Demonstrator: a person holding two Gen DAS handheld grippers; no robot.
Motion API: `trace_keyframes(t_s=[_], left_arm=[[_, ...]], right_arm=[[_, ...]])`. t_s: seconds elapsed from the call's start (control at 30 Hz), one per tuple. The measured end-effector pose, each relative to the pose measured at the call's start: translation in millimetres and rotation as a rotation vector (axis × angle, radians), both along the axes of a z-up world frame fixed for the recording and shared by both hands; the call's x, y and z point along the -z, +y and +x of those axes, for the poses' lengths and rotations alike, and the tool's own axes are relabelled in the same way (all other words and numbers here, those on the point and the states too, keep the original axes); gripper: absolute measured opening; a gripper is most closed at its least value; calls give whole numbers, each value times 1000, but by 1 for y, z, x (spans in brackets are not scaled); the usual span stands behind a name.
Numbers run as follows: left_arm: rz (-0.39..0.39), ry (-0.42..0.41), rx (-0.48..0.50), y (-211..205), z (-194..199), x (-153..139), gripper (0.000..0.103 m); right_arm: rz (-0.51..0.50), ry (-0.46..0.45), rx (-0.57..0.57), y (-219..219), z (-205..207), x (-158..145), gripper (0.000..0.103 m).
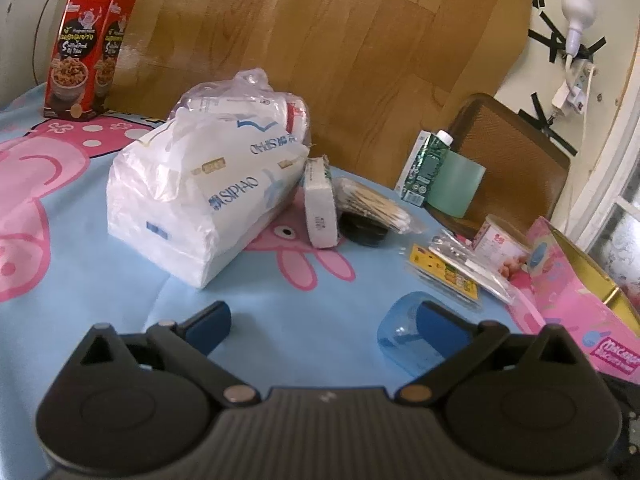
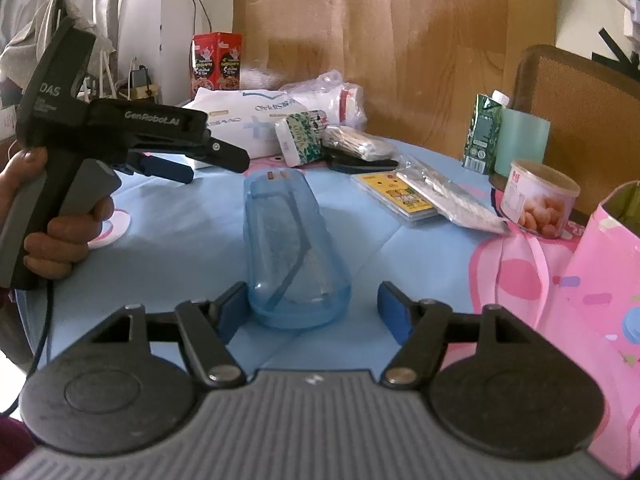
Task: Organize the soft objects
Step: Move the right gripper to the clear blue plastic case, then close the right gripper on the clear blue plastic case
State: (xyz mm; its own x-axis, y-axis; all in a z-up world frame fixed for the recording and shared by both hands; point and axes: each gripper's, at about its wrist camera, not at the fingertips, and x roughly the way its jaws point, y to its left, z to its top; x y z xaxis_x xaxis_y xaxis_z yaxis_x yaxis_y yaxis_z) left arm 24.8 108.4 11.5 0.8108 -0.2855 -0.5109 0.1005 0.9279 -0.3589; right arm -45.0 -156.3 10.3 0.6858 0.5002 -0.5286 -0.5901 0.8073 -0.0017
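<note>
Both sets of fingers wide, holding nothing: right gripper (image 2: 312, 308) straddling blue translucent case (image 2: 294, 252) on bench (image 2: 172, 248); left gripper (image 1: 324, 320) near tissue pack (image 1: 200, 196).

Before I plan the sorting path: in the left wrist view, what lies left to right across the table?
Red snack boxes → white tissue pack → small white packet → cotton swabs → green carton → pink bag.

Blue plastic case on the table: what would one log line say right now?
translucent blue plastic case: lying on table, ungripped | right claw: open around it | left claw: open, empty
</note>
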Motion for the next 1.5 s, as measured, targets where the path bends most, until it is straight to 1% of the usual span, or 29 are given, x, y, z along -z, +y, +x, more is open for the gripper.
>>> trace_keyframes(t_s=[0.2, 0.33, 0.4, 0.57, 0.67, 0.8, 0.87, 0.9, 0.93, 1.2, 1.37, 1.5], left_arm=[[-68, -16, 47, 3, -3, -1, 103], [-143, 3, 82, 3, -1, 2, 103], [-158, 6, 95, 0, 0, 2, 103], [-135, 14, 128, -11, 1, 2, 103], [-105, 18, 154, -21, 2, 1, 103], [-55, 22, 220, -41, 5, 0, 103], [-16, 21, 242, -52, 4, 0, 103], [17, 19, 253, -59, 3, -1, 103], [40, 10, 247, -64, 1, -1, 103], [24, 18, 246, -63, 4, -1, 103], [19, 21, 258, -64, 4, -1, 103], [17, 25, 269, -68, 0, -1, 103]], right_arm=[[42, 34, 20, -7, 6, 1, 72], [71, 39, 62, -12, 8, 1, 71], [92, 48, 78, -16, 9, 1, 71], [87, 48, 65, -16, 9, 1, 72], [78, 46, 59, -16, 8, 1, 72], [31, 26, 41, -8, 4, 1, 72], [13, 13, 31, -5, 3, 2, 67], [13, 10, 21, -5, 2, 2, 62], [12, 5, 16, -4, 2, 2, 60], [4, -5, 36, -4, 2, 2, 58], [-14, -23, 43, -2, -2, 1, 58], [-6, -15, 55, -5, -9, 1, 57]])
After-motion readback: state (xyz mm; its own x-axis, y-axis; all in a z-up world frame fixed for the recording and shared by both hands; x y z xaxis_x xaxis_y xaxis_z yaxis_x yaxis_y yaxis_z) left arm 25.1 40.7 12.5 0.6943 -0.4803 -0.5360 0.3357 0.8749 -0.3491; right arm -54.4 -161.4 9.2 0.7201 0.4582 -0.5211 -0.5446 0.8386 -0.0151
